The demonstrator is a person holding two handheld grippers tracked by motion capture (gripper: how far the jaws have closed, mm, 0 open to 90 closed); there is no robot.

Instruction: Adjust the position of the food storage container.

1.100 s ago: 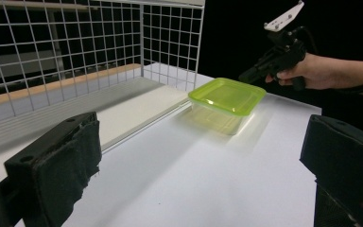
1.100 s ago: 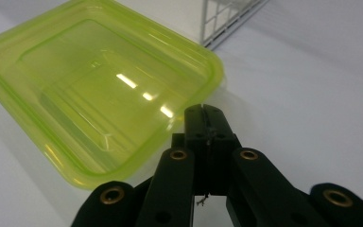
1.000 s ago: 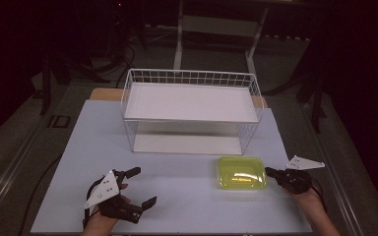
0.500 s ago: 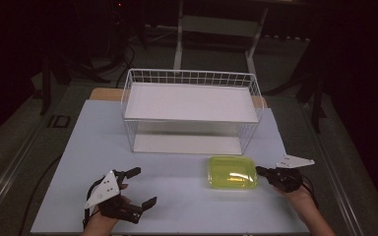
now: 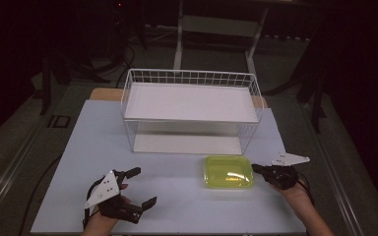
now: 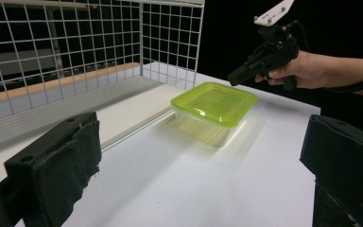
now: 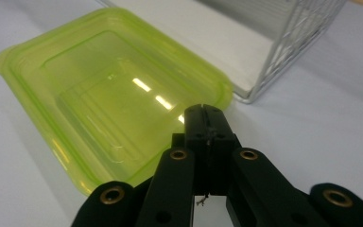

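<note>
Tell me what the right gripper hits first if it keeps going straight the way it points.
The right gripper, jaws shut, points at the green container; it would meet its near edge first, and may already be touching it.

Closed jaws, seemingly touching green container

Room: we note it dark, dimly lit | Floor: grey floor | Furniture: pale blue-white rectangular tabletop; we list a pale metal frame stand behind it; dark stand legs at left.
</note>
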